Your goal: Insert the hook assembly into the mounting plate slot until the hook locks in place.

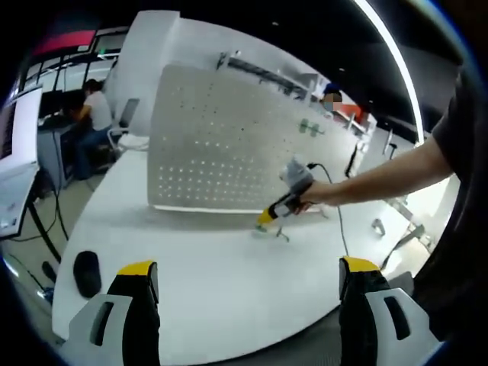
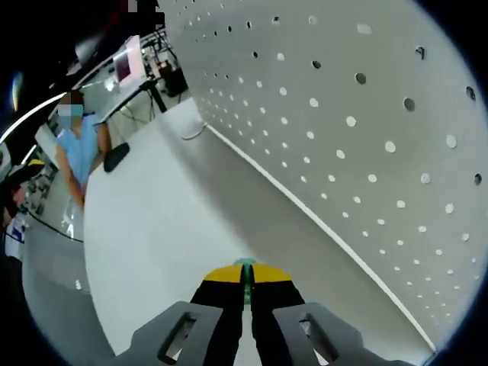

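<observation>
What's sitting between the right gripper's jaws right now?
A thin green piece is pinched between the right gripper jaws, only its tip and edge showing. The rest is covered by the jaws, so its shape cannot be told.

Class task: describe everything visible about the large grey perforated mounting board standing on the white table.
The large grey perforated mounting board looks like matt metal, punched with regular rows of small holes. It stands near upright on the white table, its lower edge along the tabletop. A small green piece sits on its upper right face.

One pegboard [image 1: 221, 145], one green hook [image 2: 245, 264], one mouse [image 1: 87, 273], two grippers, and two people in the background.
</observation>
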